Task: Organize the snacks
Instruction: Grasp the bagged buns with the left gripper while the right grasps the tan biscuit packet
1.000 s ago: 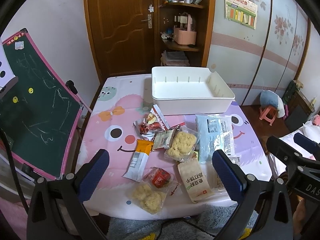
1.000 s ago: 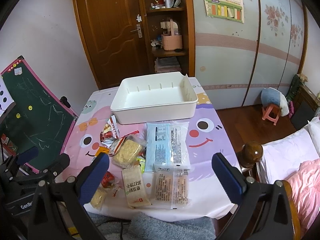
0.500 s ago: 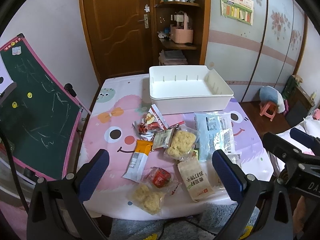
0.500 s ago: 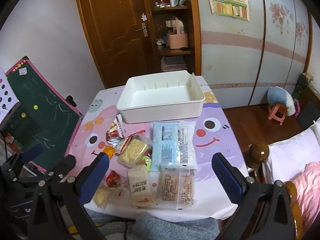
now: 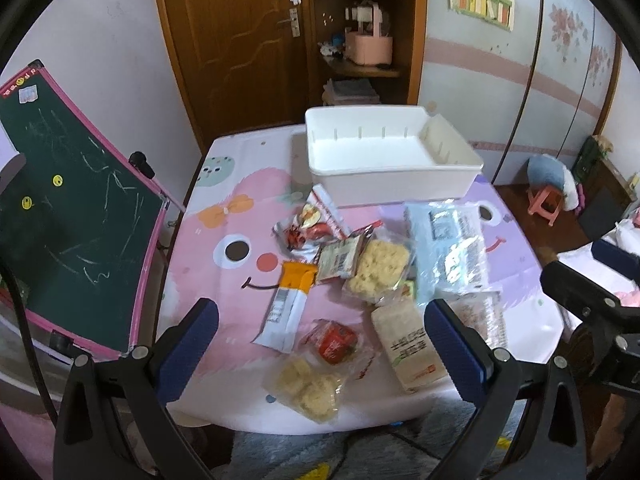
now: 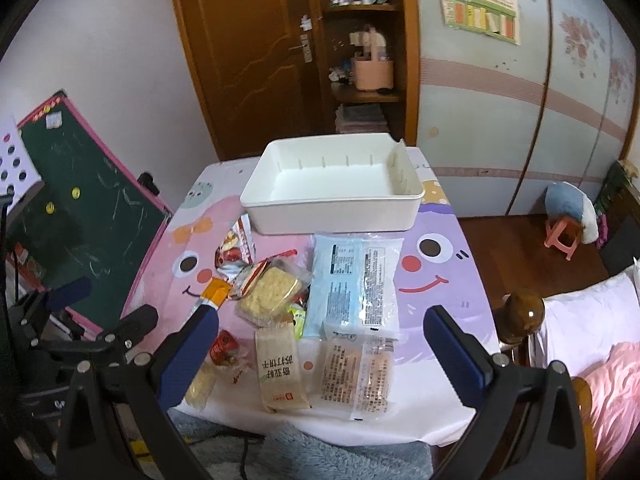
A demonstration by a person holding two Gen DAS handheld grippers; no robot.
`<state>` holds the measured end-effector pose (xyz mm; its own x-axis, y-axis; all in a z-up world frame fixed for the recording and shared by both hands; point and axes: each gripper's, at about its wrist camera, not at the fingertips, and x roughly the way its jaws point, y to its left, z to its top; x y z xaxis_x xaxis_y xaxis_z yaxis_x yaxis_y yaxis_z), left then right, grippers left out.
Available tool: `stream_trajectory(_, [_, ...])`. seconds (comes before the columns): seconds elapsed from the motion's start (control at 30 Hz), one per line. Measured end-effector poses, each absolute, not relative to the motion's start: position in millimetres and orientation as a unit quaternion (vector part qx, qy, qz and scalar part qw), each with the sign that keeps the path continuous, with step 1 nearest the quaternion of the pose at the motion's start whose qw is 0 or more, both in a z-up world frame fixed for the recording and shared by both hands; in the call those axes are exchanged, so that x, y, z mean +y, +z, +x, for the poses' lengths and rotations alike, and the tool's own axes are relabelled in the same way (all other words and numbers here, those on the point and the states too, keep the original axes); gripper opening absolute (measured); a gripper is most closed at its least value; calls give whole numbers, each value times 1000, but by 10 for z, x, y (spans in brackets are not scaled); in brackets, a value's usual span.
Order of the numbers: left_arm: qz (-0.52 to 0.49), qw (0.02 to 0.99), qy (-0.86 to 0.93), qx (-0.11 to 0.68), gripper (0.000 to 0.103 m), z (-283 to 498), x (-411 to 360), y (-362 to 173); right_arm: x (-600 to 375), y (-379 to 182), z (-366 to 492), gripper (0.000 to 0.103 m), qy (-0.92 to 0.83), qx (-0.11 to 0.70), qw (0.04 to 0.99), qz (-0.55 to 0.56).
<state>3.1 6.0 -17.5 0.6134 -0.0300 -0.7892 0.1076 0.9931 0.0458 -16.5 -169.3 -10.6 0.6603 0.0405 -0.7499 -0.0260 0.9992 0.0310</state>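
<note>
Both tools spread wide and empty, left tool and right tool hovering off the tabletop's near edge over light, crinkly, slippery snack packets scattered before the empty white bin at the far edge; best pinched by sealed edges, never squeezing brittle crackers.

**Around the room**

A green chalkboard leans left of the table. Behind stand a wooden door and shelves holding a pink basket. A poster hangs on the wall; a pink stool sits on the floor.
</note>
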Motion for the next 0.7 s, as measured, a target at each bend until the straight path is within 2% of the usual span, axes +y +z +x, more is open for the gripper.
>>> stream_trajectory(0.4, [53,831,-53,552,102,257,503,-1043,-1276,-945,167,102,105,515,845,-99])
stream_trajectory(0.7, [21,772,-88,629,102,357,570,-1712,-1098,-1676,470,92,144,602,780,-94])
